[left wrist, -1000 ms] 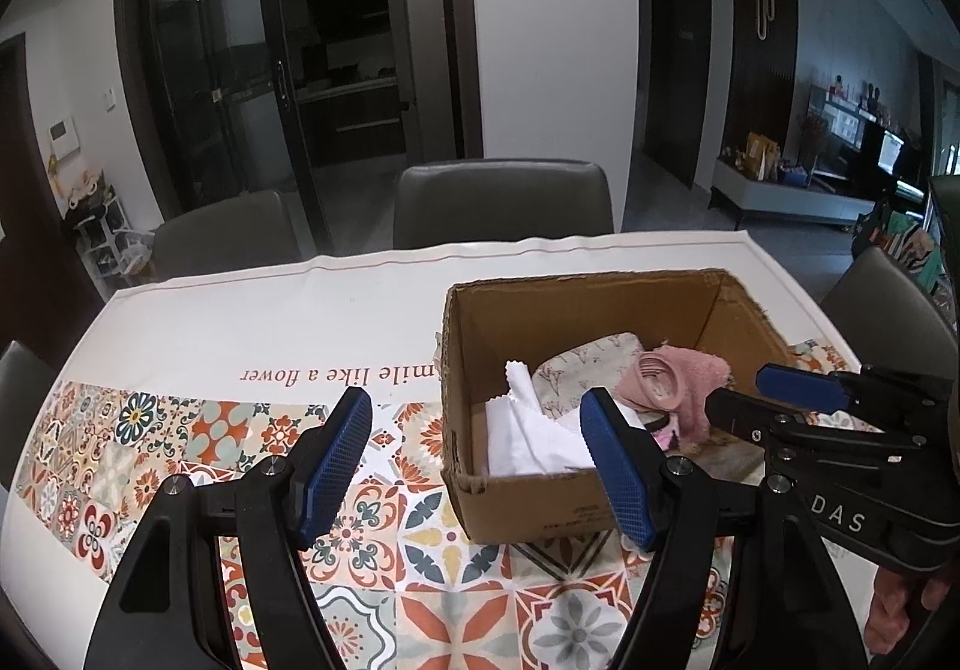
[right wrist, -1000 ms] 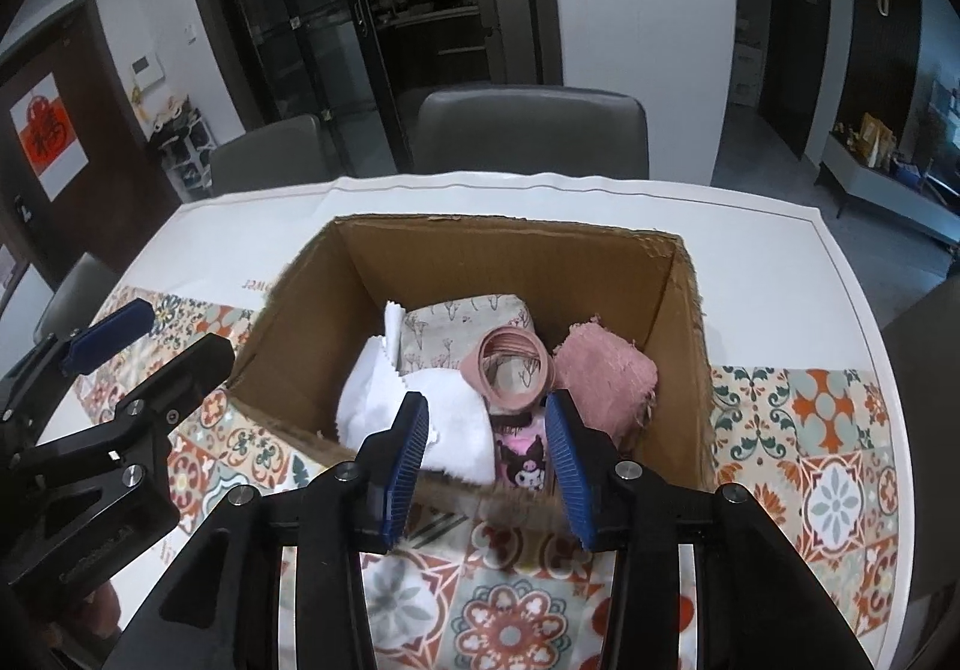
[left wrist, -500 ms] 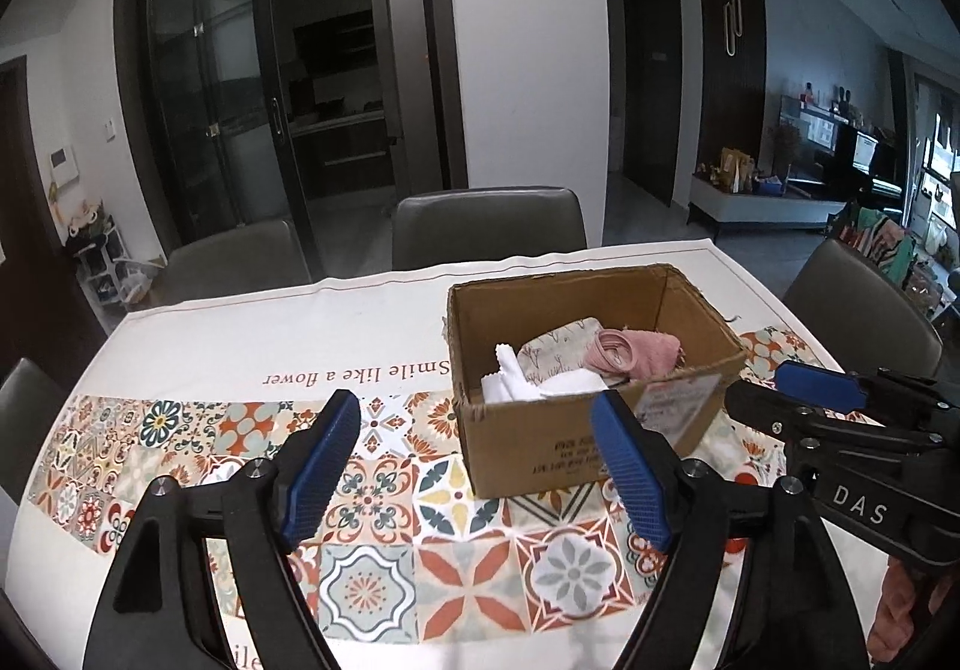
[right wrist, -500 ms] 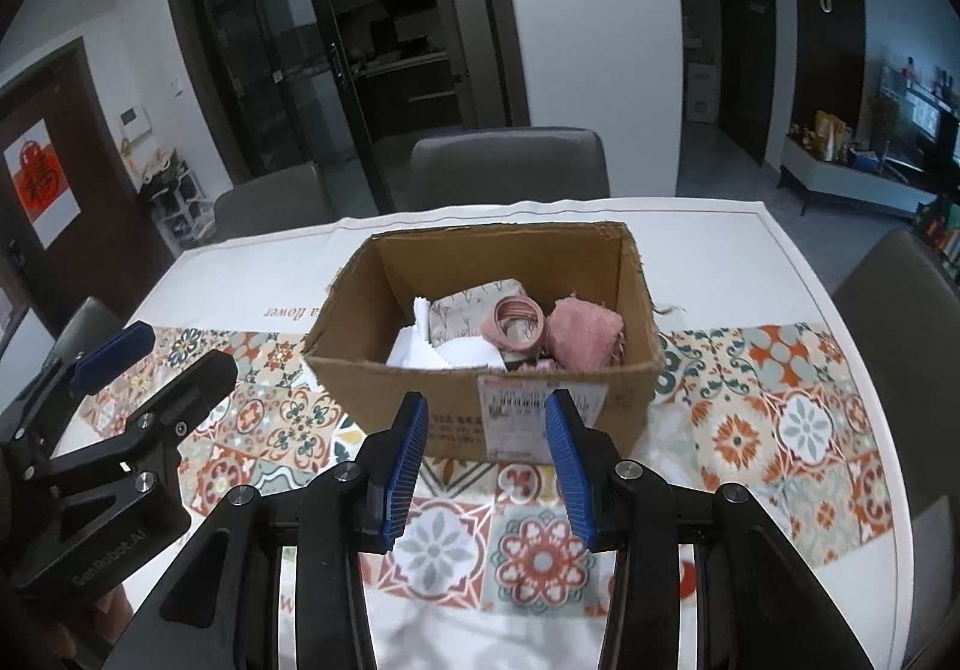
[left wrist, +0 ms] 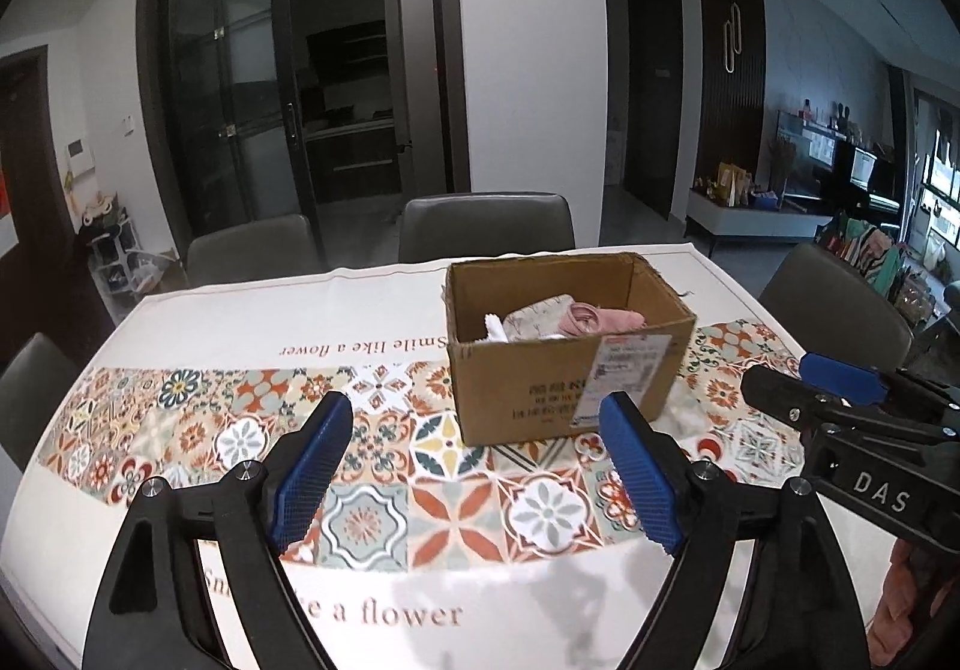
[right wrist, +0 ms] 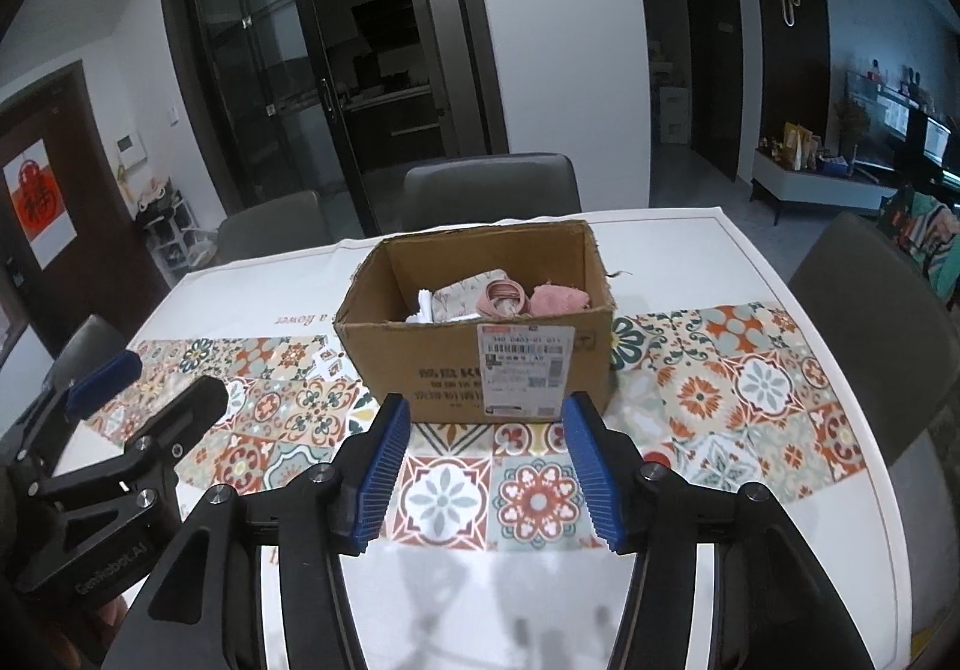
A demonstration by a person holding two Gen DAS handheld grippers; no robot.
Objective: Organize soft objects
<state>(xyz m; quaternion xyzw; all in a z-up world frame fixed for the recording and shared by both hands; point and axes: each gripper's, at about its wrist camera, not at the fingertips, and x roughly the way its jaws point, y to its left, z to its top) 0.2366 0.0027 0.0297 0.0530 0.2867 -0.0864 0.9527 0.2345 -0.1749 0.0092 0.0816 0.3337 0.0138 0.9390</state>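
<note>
Standing on the white table with its band of patterned tiles [right wrist: 750, 382], the brown cardboard box [right wrist: 456, 370] lies with its long axis across my view, open top up, labelled side towards me. Inside lie a pink fuzzy cloth [right wrist: 561, 299], a floral fabric pouch [right wrist: 459, 295] and a white cloth [left wrist: 495, 327]. Only the right view shows the pink looped band [right wrist: 503, 293] clearly. My left gripper [left wrist: 477, 475] and right gripper [right wrist: 485, 475] have just been widening, nothing between the jaws, both short of the box.
</note>
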